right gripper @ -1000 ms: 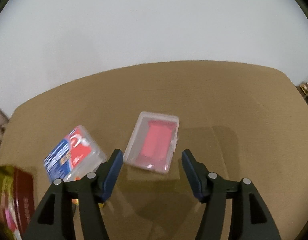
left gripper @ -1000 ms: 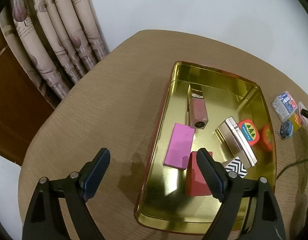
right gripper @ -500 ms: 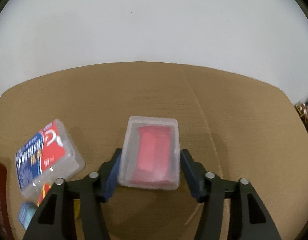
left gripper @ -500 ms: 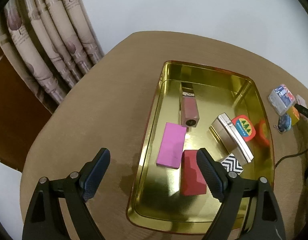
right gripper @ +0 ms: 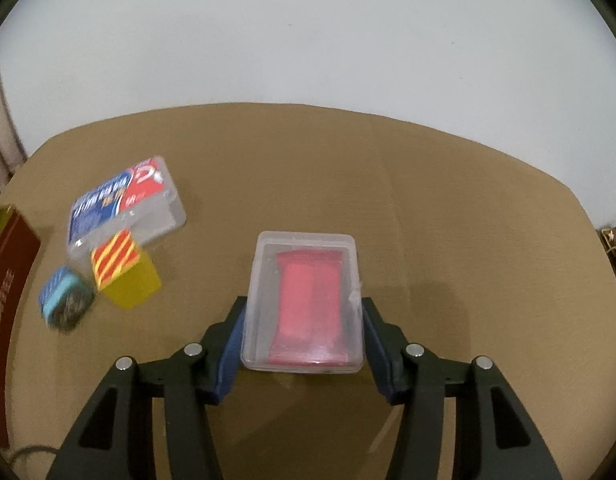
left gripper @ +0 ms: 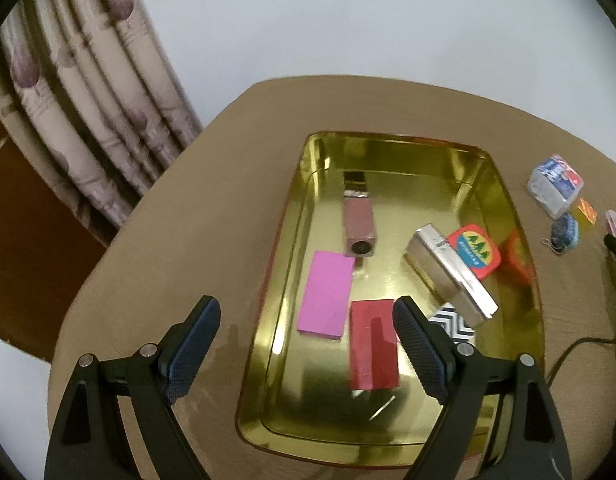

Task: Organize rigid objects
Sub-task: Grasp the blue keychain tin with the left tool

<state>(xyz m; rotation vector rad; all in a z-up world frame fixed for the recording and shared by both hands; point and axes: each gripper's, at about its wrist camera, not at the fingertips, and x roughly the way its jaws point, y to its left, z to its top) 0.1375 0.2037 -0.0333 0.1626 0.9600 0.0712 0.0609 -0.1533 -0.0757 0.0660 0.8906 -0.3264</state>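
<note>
left wrist view: we hold the left gripper above the table, fingers spread wide and gripping nothing, angled down over the near left edge of the gold tray. right wrist view: the right gripper is level, its fingers pinching the clear case by its long sides, over the table.

The left gripper is a matte black plastic frame with triangular cut-outs, silver round screws along each arm, and dark blue knurled pads lining its two fingers. The right gripper shares that build: black arms, silver screws, blue pads.
</note>
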